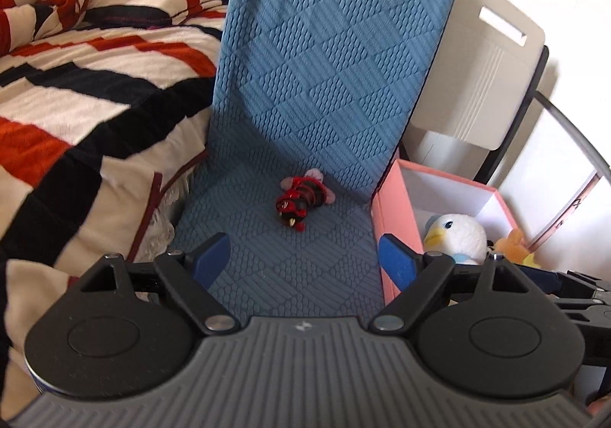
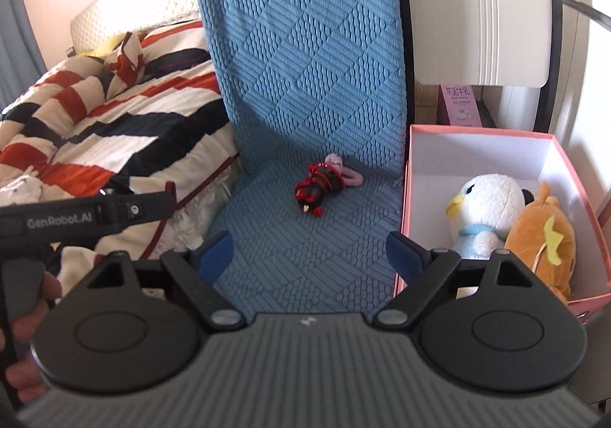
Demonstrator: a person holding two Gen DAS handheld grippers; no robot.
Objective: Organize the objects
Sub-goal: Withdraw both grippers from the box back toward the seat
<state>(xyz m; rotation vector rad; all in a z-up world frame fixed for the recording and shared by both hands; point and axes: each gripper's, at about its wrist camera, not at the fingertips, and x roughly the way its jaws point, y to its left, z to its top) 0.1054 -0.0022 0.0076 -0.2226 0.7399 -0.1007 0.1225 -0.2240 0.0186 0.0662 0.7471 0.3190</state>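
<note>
While both grippers hang spread and empty, the red toy lies on the blue chair seat straight ahead, left of the pink box, its length running near-left to far-right.

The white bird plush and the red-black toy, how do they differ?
The white bird plush sits upright inside the pink box; the red-black toy lies flat on the blue seat cushion. The plush looks bigger and fluffy, the toy small and glossy. Neither is gripped.
</note>
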